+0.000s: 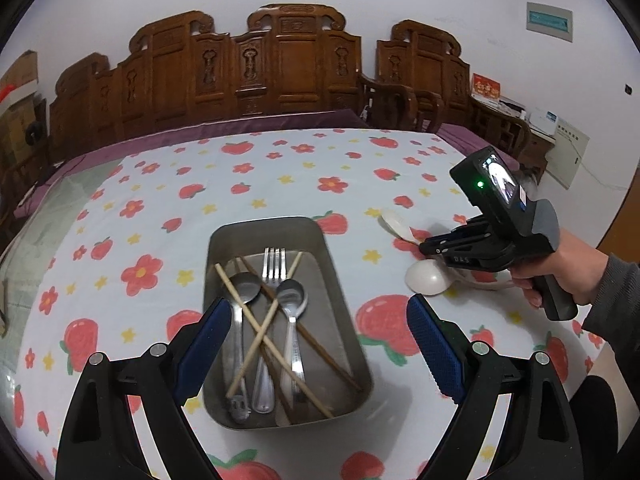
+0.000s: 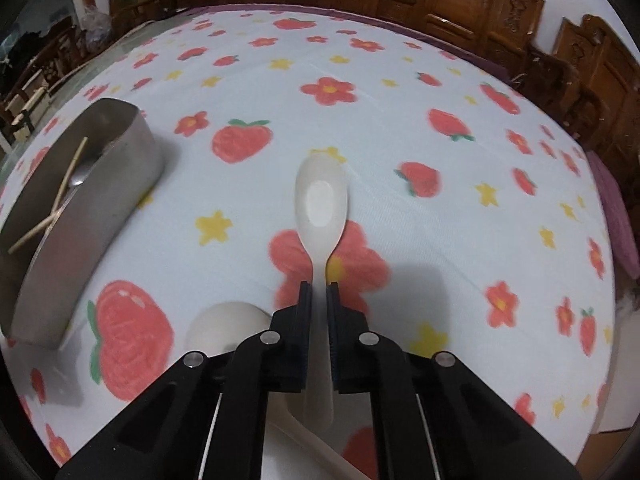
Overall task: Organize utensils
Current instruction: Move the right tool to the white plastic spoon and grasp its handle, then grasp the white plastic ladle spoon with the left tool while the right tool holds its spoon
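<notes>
A steel tray (image 1: pixel 340 280) on the flowered tablecloth holds two metal spoons (image 1: pixel 292 300), a fork (image 1: pixel 274 264) and several chopsticks (image 1: pixel 256 320). My left gripper (image 1: pixel 320 332) hangs open above the tray's near half, with nothing between its blue pads (image 1: pixel 434 344). My right gripper (image 2: pixel 319 292) is shut on the handle of a white ceramic spoon (image 2: pixel 322 200), bowl pointing away; it also shows in the left wrist view (image 1: pixel 396 222). A second white spoon (image 2: pixel 228 326) lies on the cloth under the right gripper, to the right of the tray (image 2: pixel 80 216).
The table is covered by a white cloth with red strawberries and flowers (image 1: pixel 140 272). Carved wooden chairs (image 1: pixel 280 60) stand along the far edge. A person's hand (image 1: pixel 576 272) holds the right gripper at the table's right side.
</notes>
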Motion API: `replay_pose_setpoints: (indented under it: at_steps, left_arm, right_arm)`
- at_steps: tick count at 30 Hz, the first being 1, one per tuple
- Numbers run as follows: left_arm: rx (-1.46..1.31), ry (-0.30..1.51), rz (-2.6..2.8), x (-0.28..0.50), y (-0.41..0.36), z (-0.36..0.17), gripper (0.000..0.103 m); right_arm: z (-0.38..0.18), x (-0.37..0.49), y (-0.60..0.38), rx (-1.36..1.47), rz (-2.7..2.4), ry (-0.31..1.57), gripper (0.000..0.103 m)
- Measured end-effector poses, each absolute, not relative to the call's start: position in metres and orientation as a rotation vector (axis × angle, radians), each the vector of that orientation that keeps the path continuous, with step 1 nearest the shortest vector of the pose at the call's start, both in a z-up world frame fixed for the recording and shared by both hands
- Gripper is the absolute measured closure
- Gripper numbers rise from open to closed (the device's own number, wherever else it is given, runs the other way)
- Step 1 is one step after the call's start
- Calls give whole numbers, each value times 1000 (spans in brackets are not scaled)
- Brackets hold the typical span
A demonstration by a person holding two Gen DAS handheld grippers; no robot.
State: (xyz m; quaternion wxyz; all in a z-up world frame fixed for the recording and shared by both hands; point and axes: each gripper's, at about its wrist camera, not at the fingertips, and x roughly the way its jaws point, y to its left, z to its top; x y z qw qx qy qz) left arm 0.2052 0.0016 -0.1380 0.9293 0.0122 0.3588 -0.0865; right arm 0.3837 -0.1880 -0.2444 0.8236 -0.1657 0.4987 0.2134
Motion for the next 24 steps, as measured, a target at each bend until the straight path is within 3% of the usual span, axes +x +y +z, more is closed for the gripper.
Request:
replay_pose_setpoints:
  at_steps: [15, 24]
  left_arm:
    - [35, 777, -288, 201, -89, -141, 17]
    - [37, 866, -304, 232, -144, -176, 17]
  right_arm:
    - [-195, 280, -308, -249, 262, 981, 94]
    - [-189, 239, -346, -170, 227, 944, 94]
